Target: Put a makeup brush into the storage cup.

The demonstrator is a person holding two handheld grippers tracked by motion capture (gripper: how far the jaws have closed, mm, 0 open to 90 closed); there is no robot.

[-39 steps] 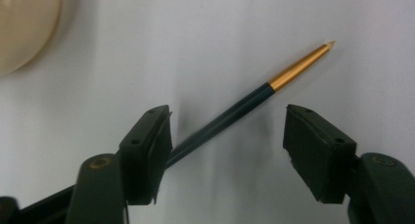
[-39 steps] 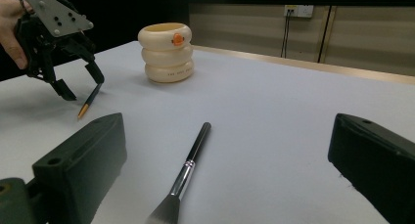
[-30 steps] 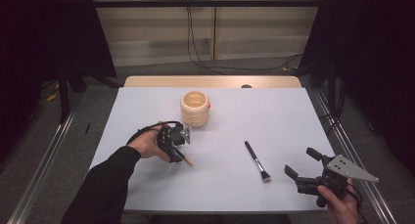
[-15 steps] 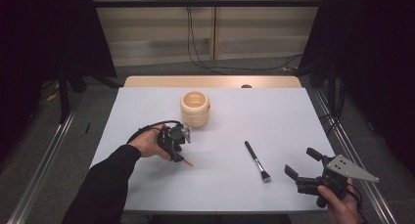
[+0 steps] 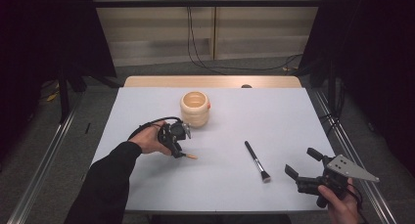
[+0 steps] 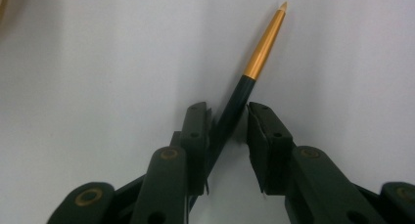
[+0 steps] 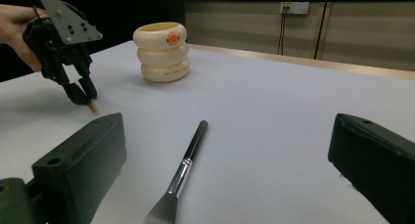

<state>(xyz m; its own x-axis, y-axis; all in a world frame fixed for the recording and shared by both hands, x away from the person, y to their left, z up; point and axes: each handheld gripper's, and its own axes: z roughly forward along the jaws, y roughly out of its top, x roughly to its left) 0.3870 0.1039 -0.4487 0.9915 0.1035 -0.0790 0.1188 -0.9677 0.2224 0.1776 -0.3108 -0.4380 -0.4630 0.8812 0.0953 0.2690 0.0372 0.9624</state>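
Left gripper [image 5: 177, 145] is down on the thin brush [image 6: 244, 82], fingers [image 6: 195, 136] have just been closing with the dark handle between them. In the left gripper view the handle runs diagonally through the gap: it leans on one pad, while the other pad [image 6: 264, 141] shows a sliver of daylight, so I read it as not clamped yet, fingers narrowly apart around it. Risk: a skewed, off-centre handle means the closing pad can roll or swing the brush instead of pinching it, and it could squirt out sideways across the tabletop [image 5: 274, 116]. The grip also sits far back on the handle with the long gold end hanging out front, so on lifting it may droop or pivot. Fingertips are right at the surface, so they may scrape. The brush is slim and round, with a black handle, gold ferrule and pale pointed tip, lying flat in the left half of the tabletop, near the cream cup [image 5: 195, 108] and on the near side of it. Right gripper [image 5: 303, 171] hangs at the near right corner, fingers wide apart and empty, with the big brush [image 5: 257, 160] just beside it.
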